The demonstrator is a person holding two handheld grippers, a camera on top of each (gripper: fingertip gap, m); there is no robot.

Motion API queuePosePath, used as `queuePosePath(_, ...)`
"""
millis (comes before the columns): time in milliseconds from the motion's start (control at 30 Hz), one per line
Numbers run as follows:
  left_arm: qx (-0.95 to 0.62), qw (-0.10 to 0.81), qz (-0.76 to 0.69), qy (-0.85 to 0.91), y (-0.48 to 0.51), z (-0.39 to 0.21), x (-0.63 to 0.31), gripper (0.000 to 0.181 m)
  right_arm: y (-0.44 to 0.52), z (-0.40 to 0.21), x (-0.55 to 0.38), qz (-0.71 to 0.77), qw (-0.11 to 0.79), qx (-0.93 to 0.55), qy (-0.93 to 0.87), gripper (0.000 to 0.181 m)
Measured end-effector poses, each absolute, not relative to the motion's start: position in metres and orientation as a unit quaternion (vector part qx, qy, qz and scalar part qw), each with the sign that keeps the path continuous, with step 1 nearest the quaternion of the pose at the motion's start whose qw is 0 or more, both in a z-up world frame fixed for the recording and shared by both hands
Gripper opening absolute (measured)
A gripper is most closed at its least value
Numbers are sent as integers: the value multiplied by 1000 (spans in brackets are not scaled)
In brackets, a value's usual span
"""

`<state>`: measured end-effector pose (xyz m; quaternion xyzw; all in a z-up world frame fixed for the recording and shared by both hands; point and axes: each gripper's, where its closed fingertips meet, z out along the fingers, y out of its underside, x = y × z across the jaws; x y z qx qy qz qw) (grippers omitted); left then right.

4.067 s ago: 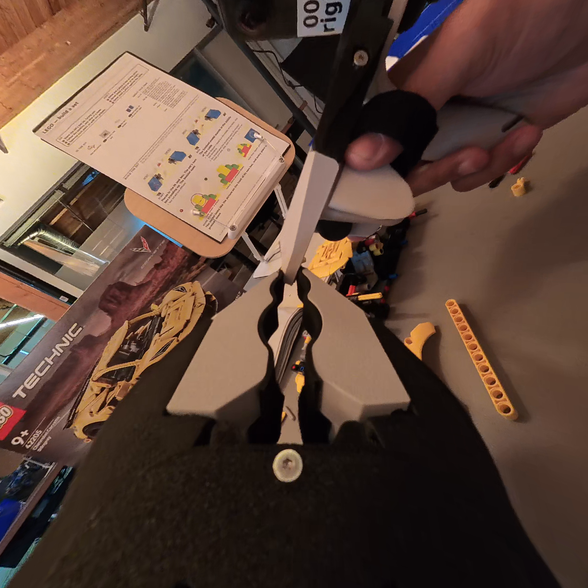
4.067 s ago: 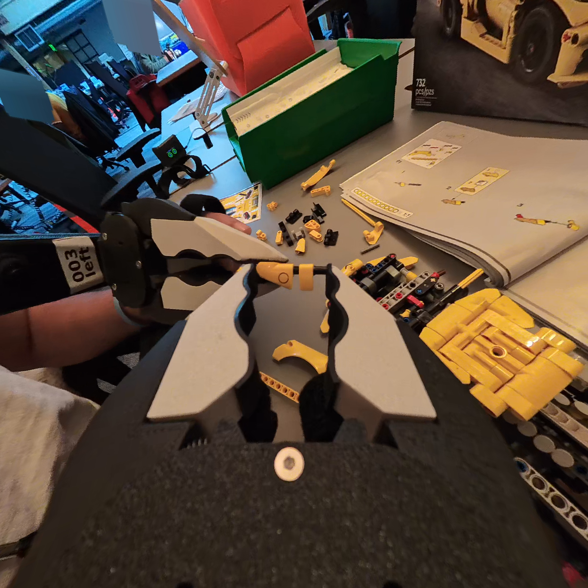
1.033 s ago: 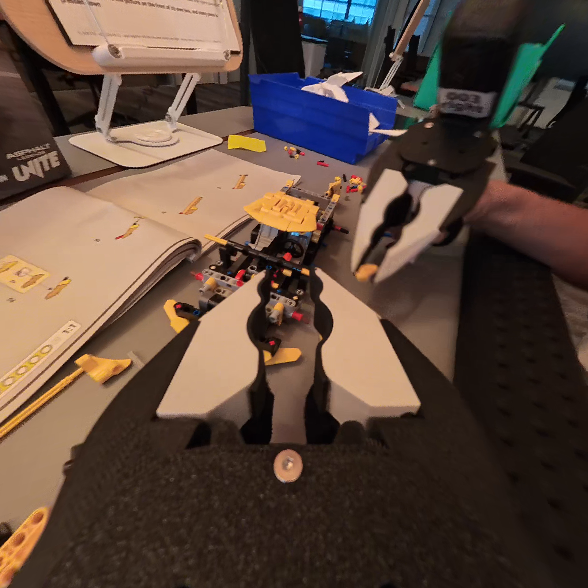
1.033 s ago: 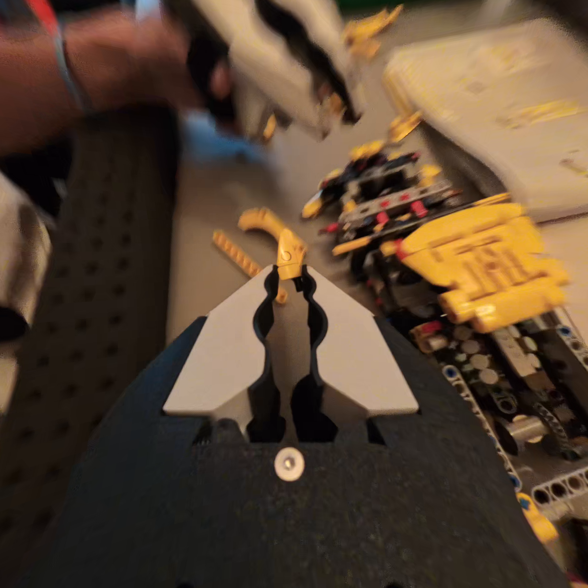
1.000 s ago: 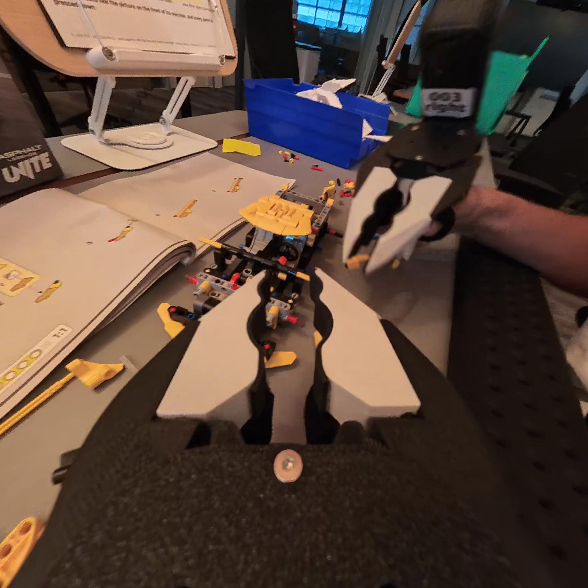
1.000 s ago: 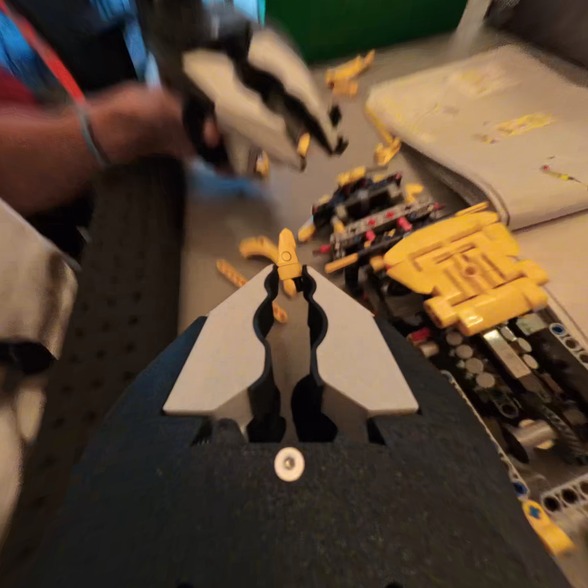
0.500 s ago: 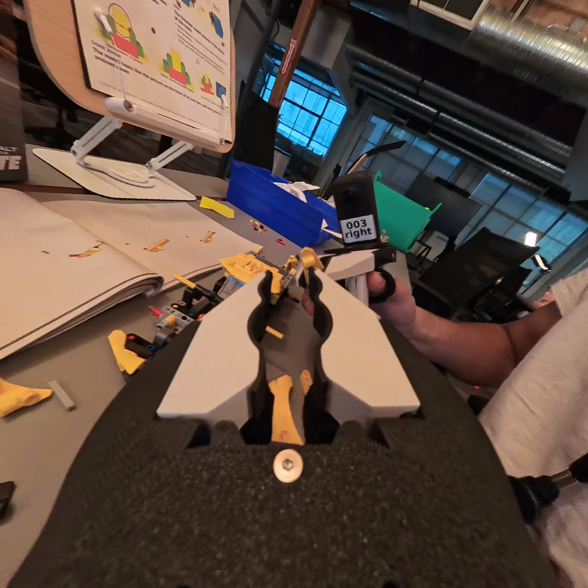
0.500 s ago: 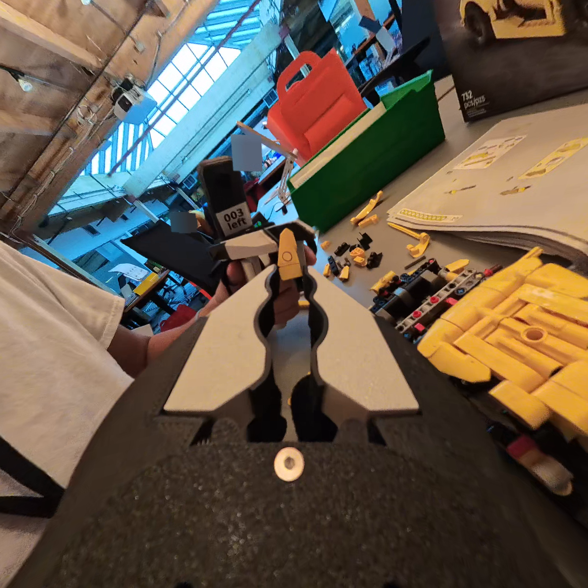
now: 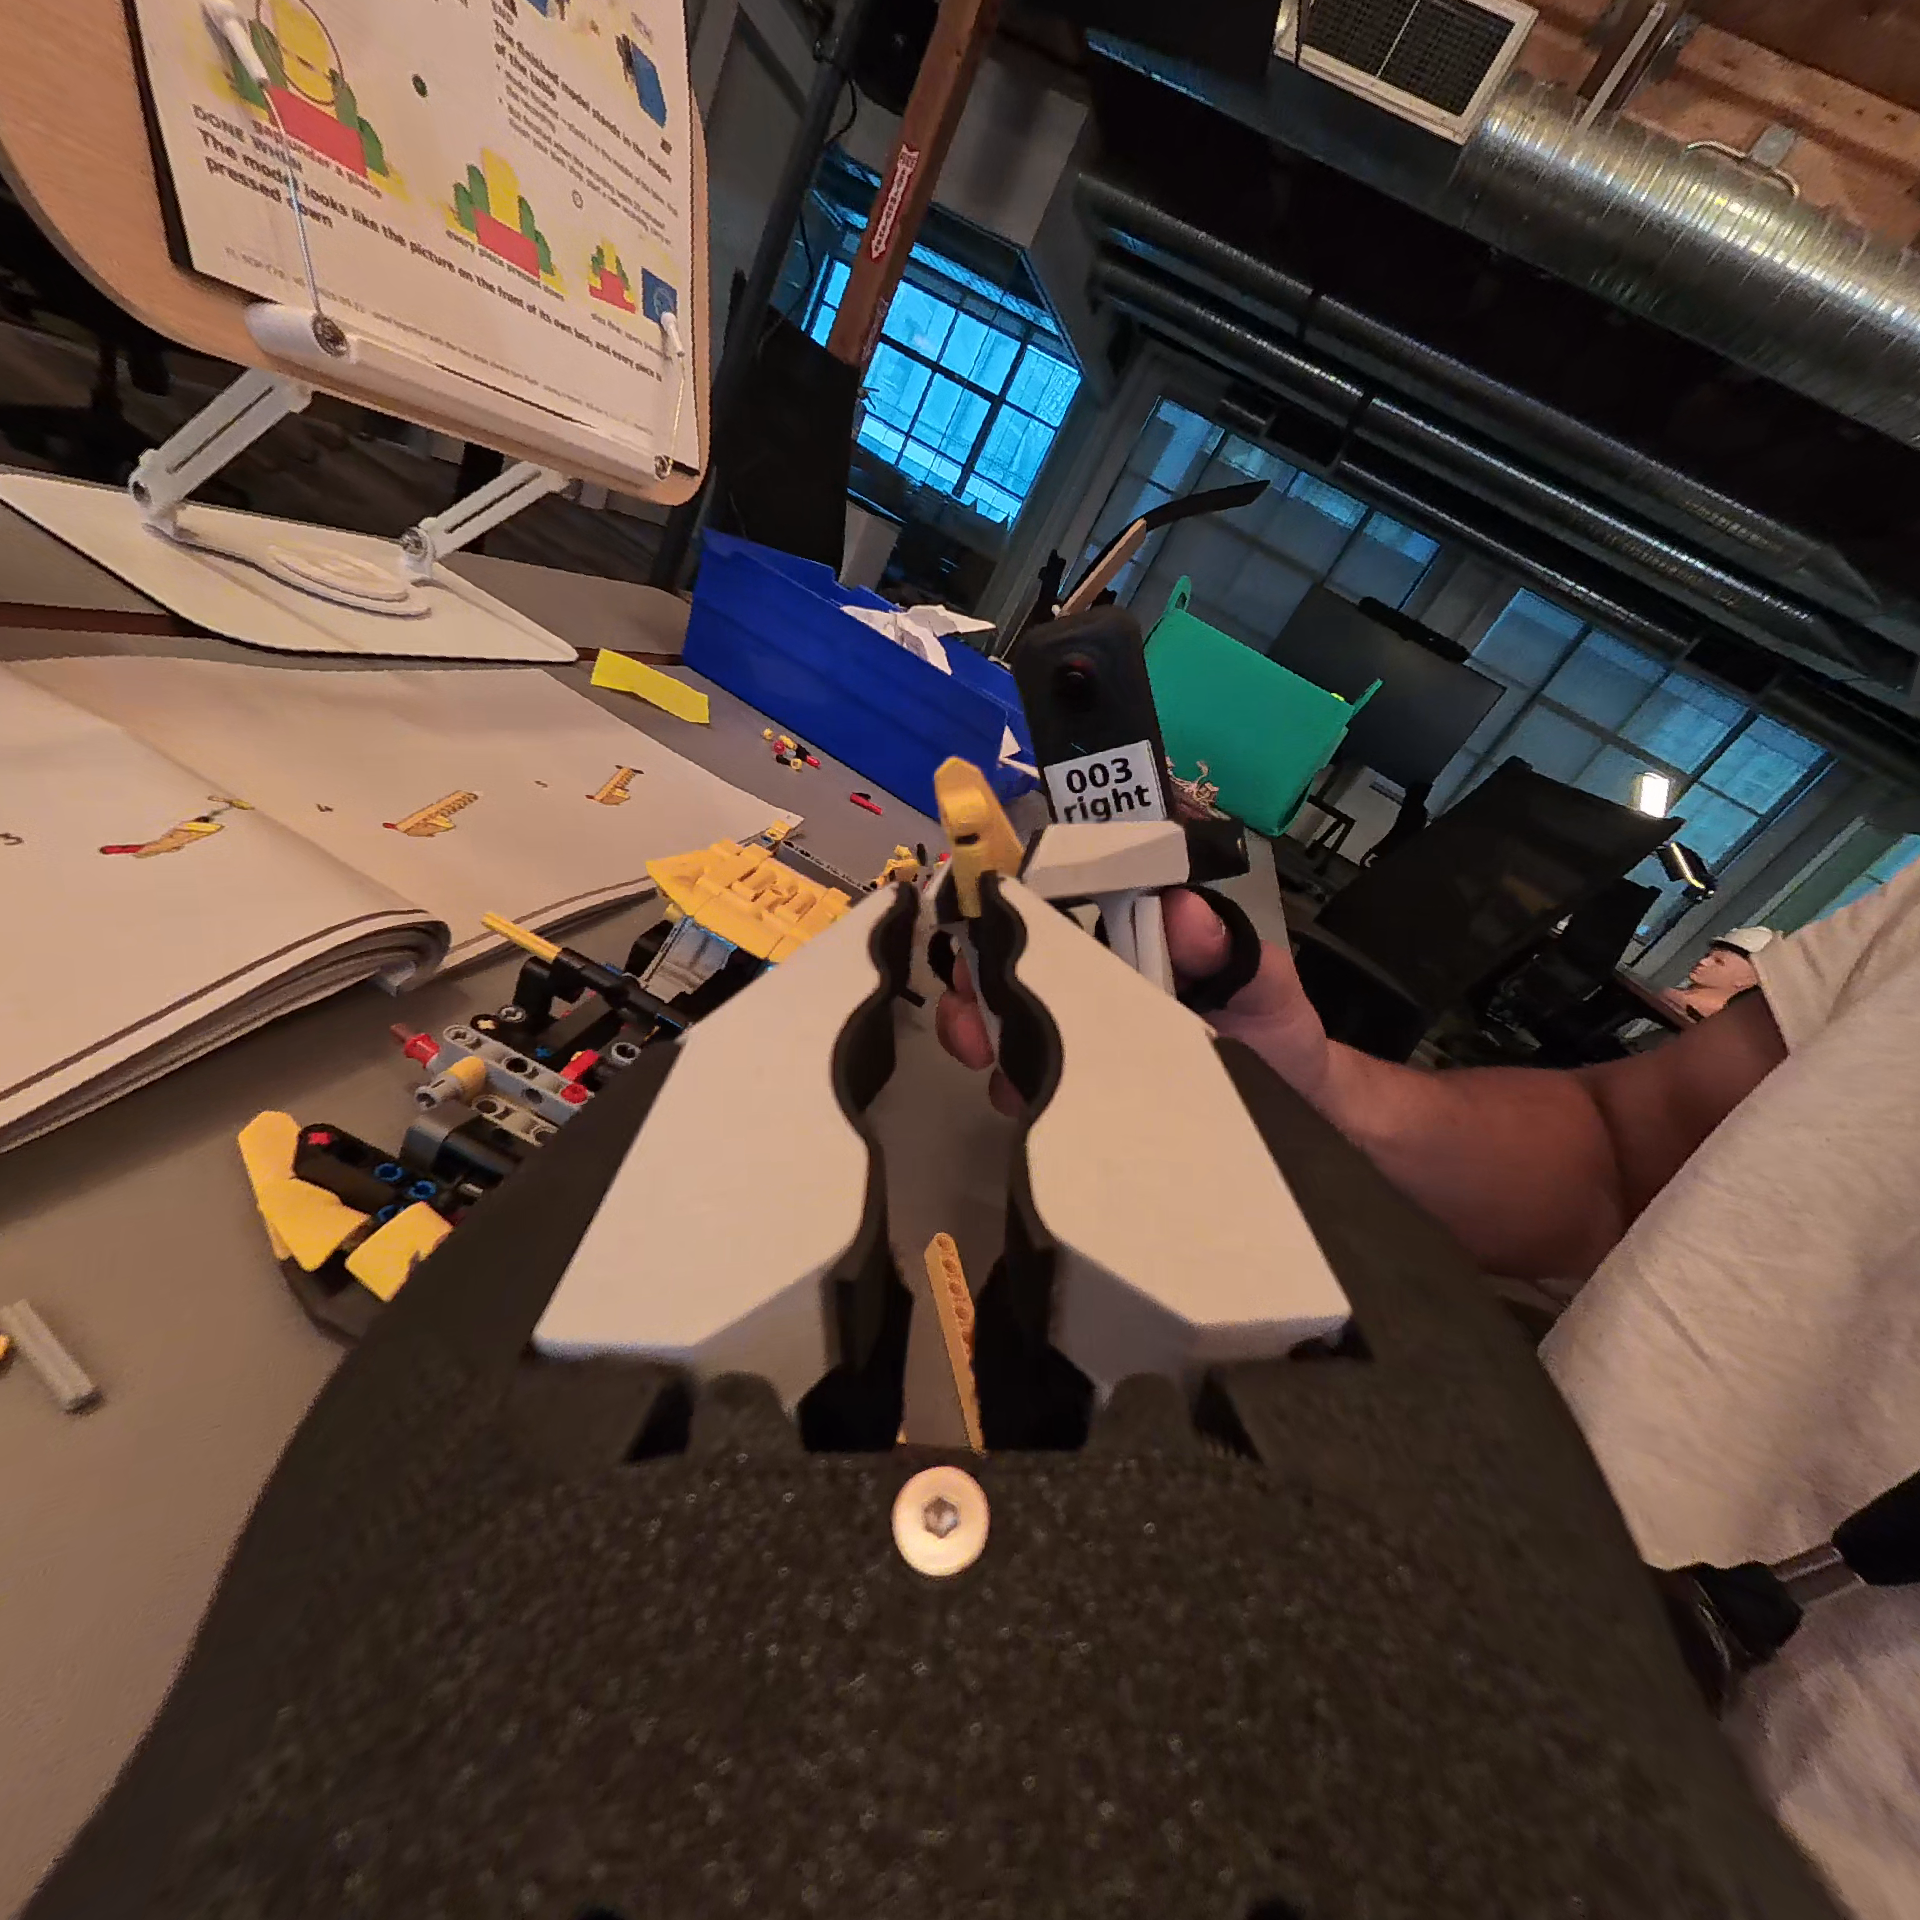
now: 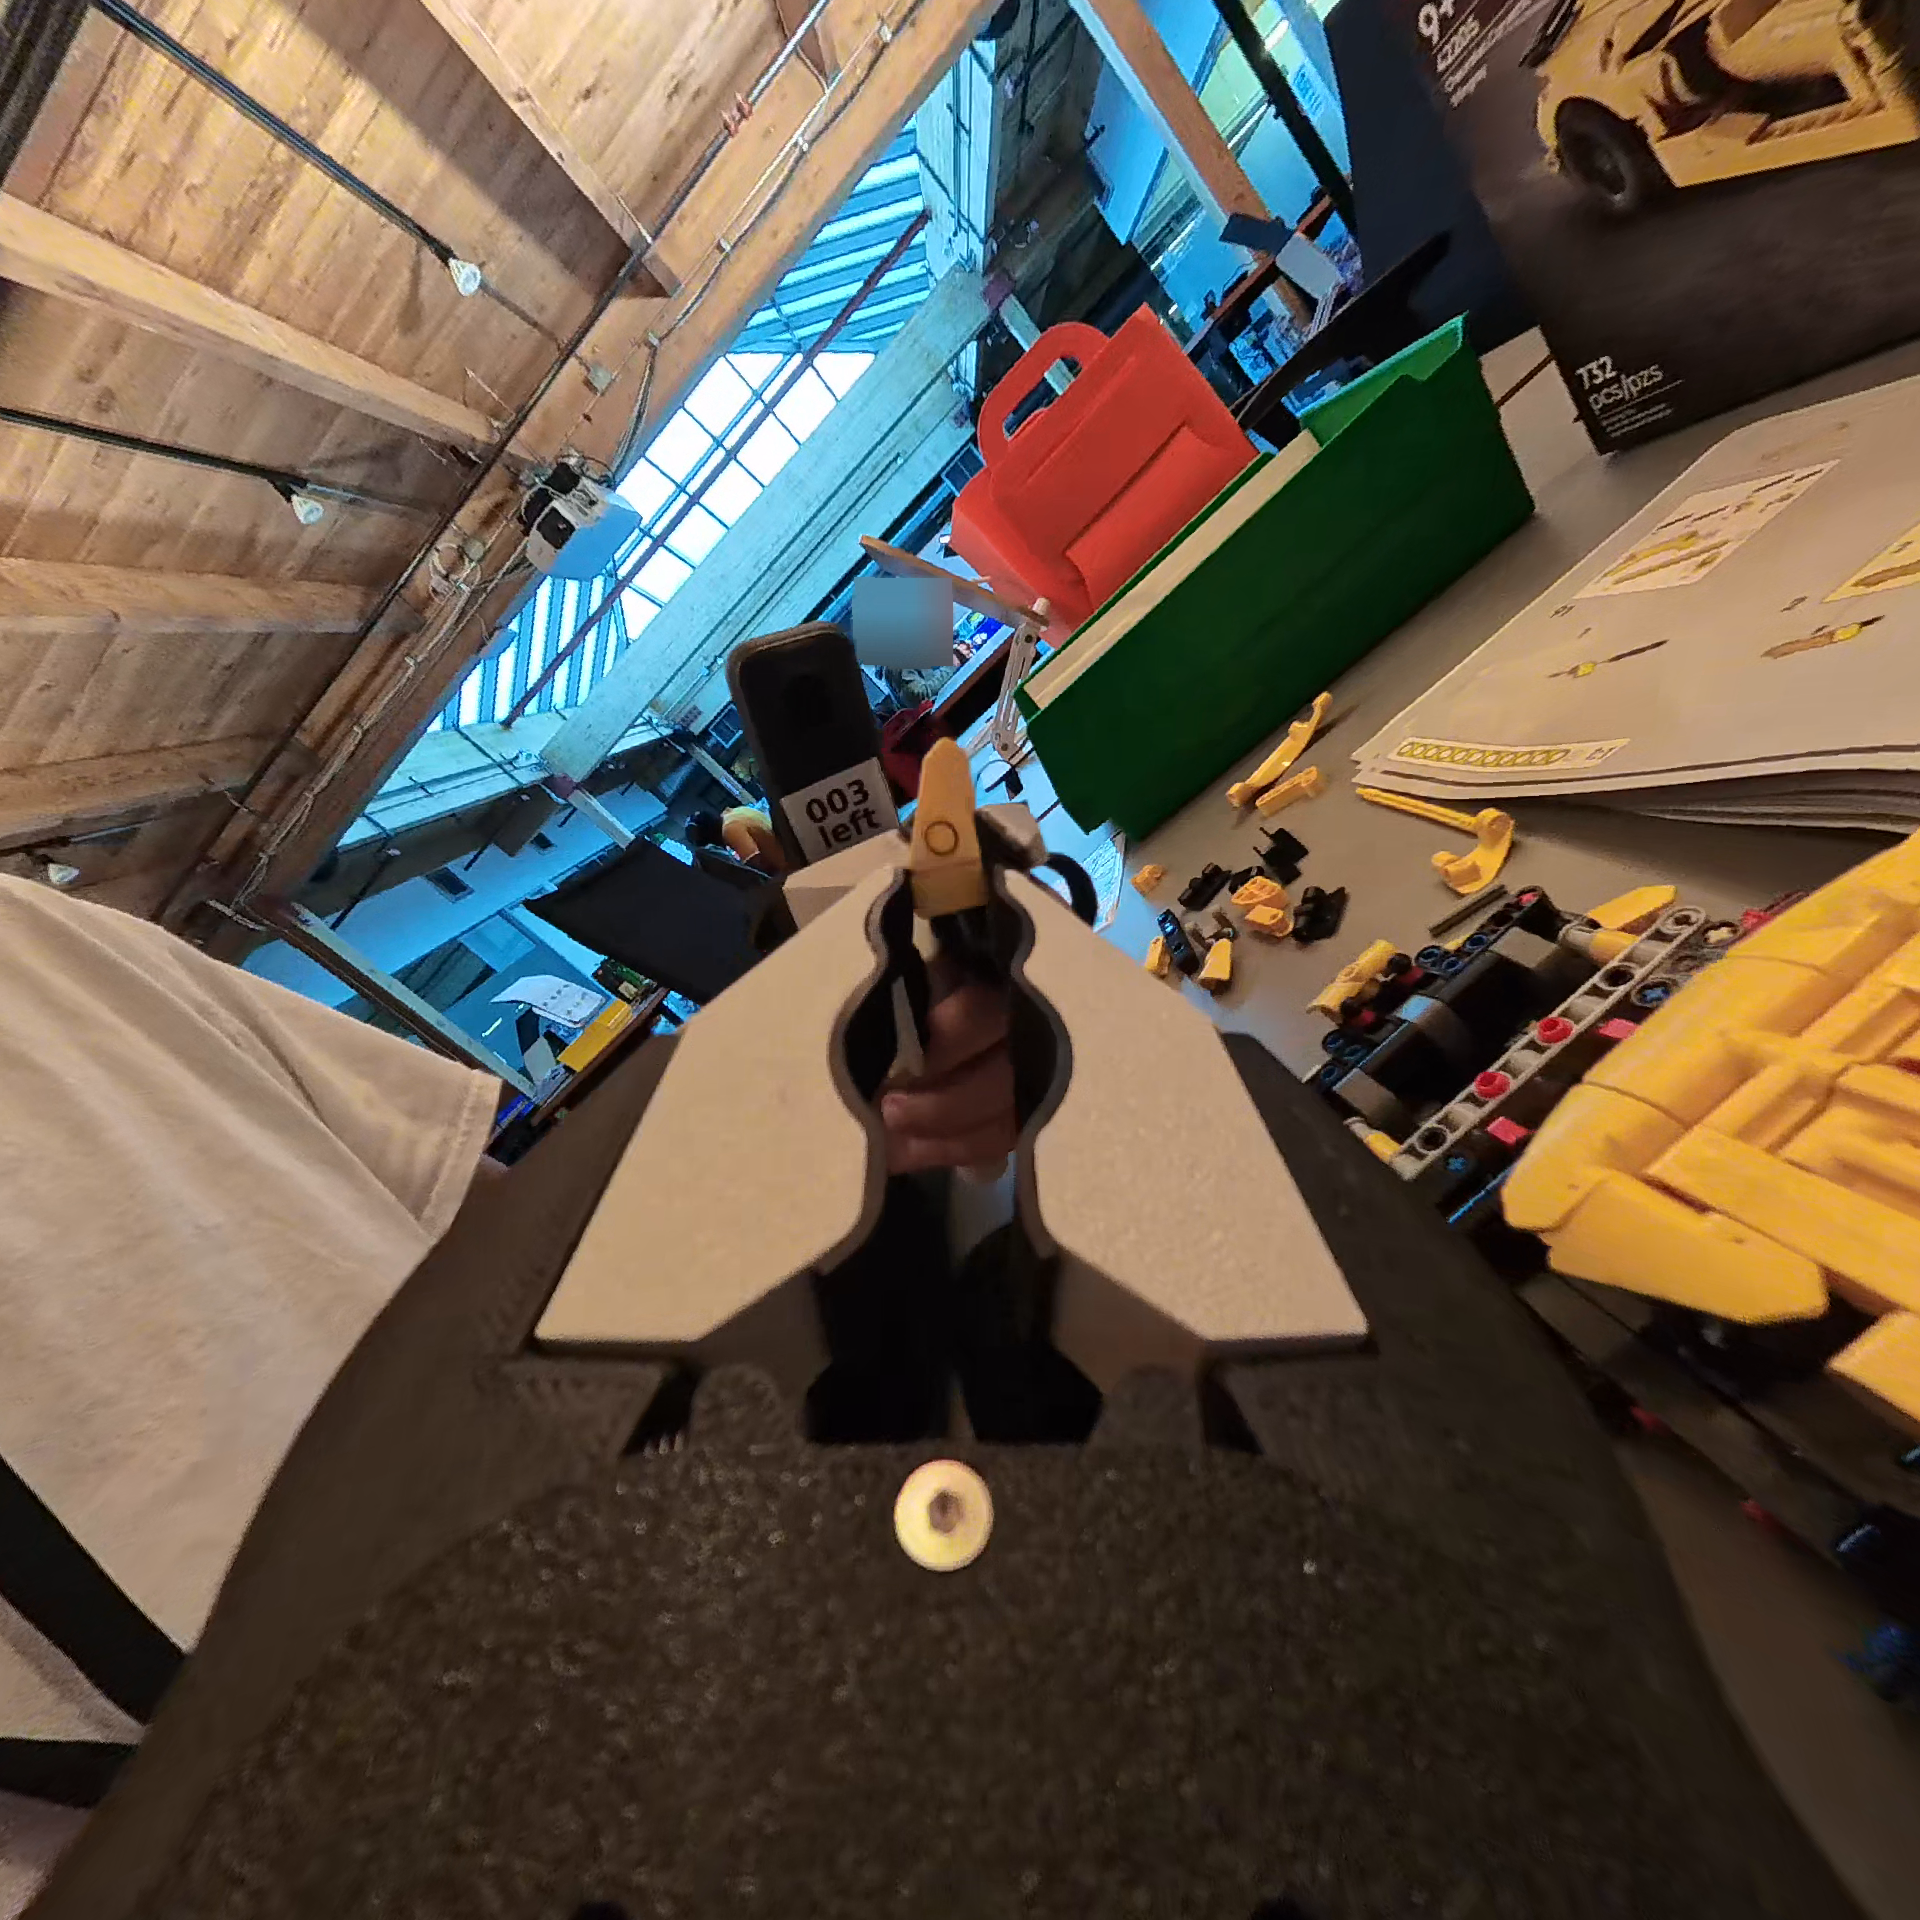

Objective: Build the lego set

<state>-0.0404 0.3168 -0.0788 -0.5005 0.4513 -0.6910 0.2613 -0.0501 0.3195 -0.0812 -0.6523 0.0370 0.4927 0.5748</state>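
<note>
In the left wrist view the left gripper (image 9: 956, 894) pinches a small yellow piece (image 9: 971, 831) in mid-air, nose to nose with the right gripper (image 9: 1091, 873), above the half-built car (image 9: 623, 997) — chassis and one yellow panel assembled, loose parts unplaced. In the right wrist view the right gripper (image 10: 940, 883) also looks pressed on that yellow piece (image 10: 943, 831) — much building seems left.

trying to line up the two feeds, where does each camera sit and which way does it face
Left wrist view: sits behind the left gripper, tilted up across the open manual toward the windows; the right gripper, hand and forearm show.
Right wrist view: sits behind the right gripper, tilted up toward the wooden ceiling; the left gripper and a white sleeve show.
Shared: the small yellow piece between them, and the yellow car model.
</note>
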Motion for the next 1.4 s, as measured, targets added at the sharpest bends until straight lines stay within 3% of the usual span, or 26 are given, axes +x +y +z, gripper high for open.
queuePosePath(133, -496, 268, -693, 450, 316, -76, -41, 4, 320, -85, -56, 491, 565, -662, 28, 13)
queuePosePath(267, -488, 263, -701, 449, 313, -73, -42, 5, 319, -89, -61, 468, 566, -678, 11, 5)
queuePosePath(533, -479, 255, -703, 460, 310, -73, -44, 10, 317, -92, -55, 441, 569, -694, 0, 5)
queuePosePath(800, -447, 368, -604, 548, 303, -82, -44, 16, 311, -103, -70, 436, 536, -722, -35, 4)
queuePosePath(1133, -457, 208, -681, 534, 292, -90, -53, 7, 305, -108, -70, 350, 553, -749, -103, 6)
queuePosePath(1400, -442, 281, -686, 505, 304, -70, -55, 7, 300, -75, -50, 407, 606, -681, -57, 14)
